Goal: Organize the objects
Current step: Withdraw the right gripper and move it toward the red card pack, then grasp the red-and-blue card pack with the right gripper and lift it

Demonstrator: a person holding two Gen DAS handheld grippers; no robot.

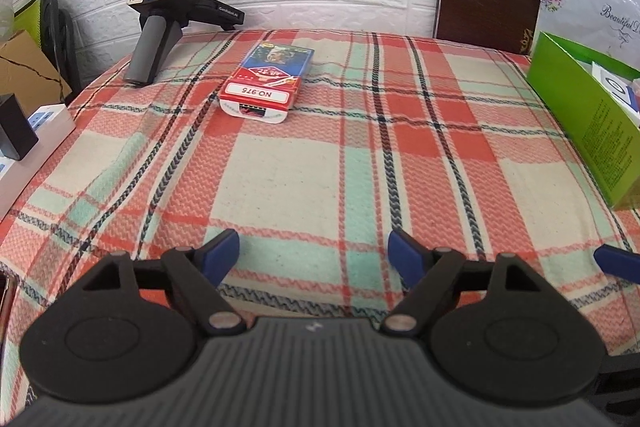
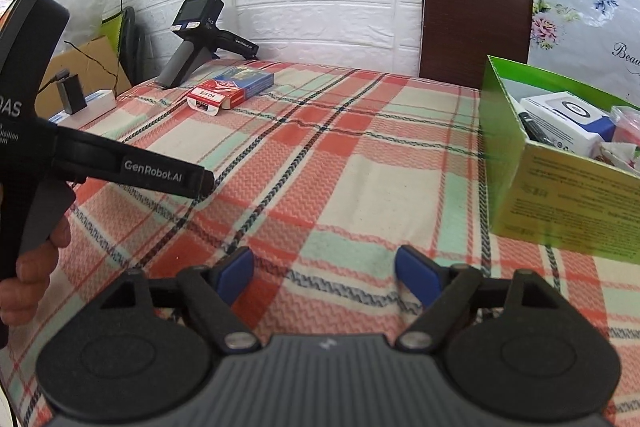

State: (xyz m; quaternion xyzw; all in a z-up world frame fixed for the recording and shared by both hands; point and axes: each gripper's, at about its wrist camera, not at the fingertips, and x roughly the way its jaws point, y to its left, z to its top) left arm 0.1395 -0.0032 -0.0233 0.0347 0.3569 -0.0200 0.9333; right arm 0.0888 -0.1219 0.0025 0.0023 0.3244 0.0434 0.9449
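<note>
A red, white and blue card box (image 1: pixel 264 83) lies flat on the plaid cloth at the far middle; it also shows in the right wrist view (image 2: pixel 230 91) at the far left. A green open box (image 2: pixel 560 163) with small packages inside stands on the right; its wall shows in the left wrist view (image 1: pixel 592 123). My left gripper (image 1: pixel 314 255) is open and empty, low over the cloth near the front. My right gripper (image 2: pixel 324 275) is open and empty, just left of the green box. One blue fingertip (image 1: pixel 616 261) of the right gripper shows at the right edge of the left wrist view.
A spare black handheld gripper (image 1: pixel 160 15) stands at the far left corner, also in the right wrist view (image 2: pixel 196 39). A dark chair back (image 2: pixel 476 7) stands behind the table. A white box (image 1: pixel 24 155) and cardboard sit off the left edge. The left device body (image 2: pixel 36 131) fills the right view's left side.
</note>
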